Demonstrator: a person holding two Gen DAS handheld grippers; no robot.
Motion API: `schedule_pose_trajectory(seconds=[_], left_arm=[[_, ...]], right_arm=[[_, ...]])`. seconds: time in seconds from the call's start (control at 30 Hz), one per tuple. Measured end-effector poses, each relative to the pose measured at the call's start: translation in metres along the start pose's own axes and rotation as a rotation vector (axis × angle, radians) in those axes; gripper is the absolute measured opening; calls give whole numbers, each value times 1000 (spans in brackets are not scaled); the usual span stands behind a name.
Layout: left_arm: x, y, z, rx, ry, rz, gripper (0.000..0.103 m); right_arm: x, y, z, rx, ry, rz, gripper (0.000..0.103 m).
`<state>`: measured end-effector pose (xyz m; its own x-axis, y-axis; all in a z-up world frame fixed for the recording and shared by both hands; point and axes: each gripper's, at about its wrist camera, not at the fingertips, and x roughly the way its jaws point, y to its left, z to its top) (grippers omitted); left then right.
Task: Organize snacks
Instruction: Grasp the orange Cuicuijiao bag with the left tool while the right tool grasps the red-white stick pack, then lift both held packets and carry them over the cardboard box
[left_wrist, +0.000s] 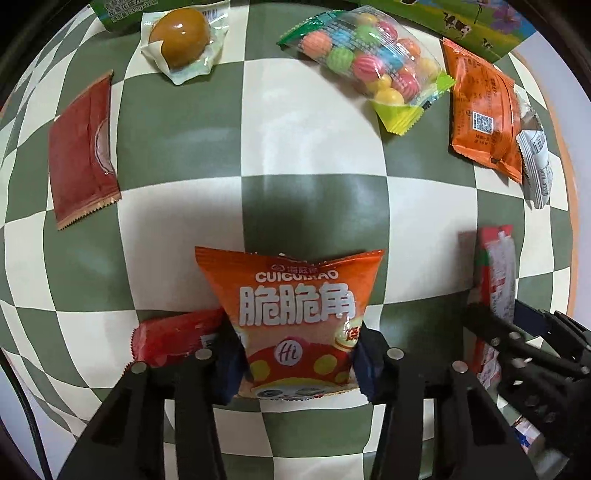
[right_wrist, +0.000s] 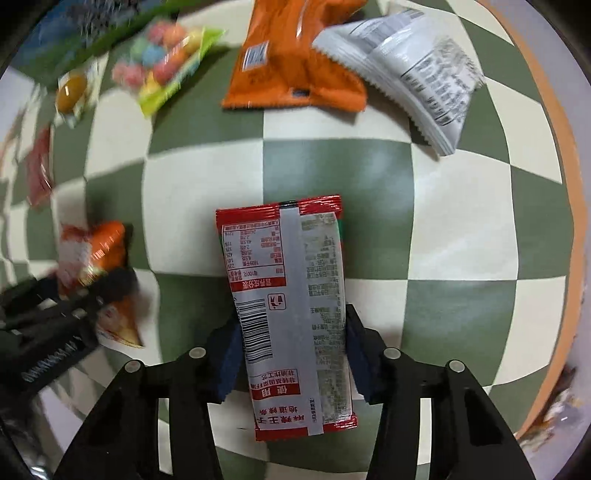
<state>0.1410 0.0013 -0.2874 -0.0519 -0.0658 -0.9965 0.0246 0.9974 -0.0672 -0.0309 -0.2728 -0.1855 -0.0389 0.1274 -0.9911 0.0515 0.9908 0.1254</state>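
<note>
My left gripper (left_wrist: 295, 362) is shut on an orange chip bag (left_wrist: 295, 306) printed with white characters and holds it above the checked tablecloth. A red packet (left_wrist: 173, 336) lies under its left finger. My right gripper (right_wrist: 290, 349) is shut on a red and silver spicy-strip packet (right_wrist: 291, 306), back side up. The right gripper and its packet also show at the right of the left wrist view (left_wrist: 496, 284). The left gripper with the orange bag shows blurred at the left of the right wrist view (right_wrist: 96, 273).
On the green and white checked cloth (left_wrist: 310, 155) lie a dark red sachet (left_wrist: 83, 151), a wrapped braised egg (left_wrist: 183, 38), a bag of coloured candy balls (left_wrist: 373, 59), an orange packet (left_wrist: 480, 110) and a silver packet (right_wrist: 410, 70). A green box (left_wrist: 458, 18) stands at the back. The round table's orange edge (right_wrist: 554, 110) is at the right.
</note>
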Motion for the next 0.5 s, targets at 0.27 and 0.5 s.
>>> schedule_pose_trajectory(seconds=[0.27,0.5], left_arm=[[13,2,17,-16,49,-20,46],[12,-2,13,-14,29,-2,42]], right_arm=[[6,-10,13,35,77,79,73],[17,21,-9,-72,37,-58,57]])
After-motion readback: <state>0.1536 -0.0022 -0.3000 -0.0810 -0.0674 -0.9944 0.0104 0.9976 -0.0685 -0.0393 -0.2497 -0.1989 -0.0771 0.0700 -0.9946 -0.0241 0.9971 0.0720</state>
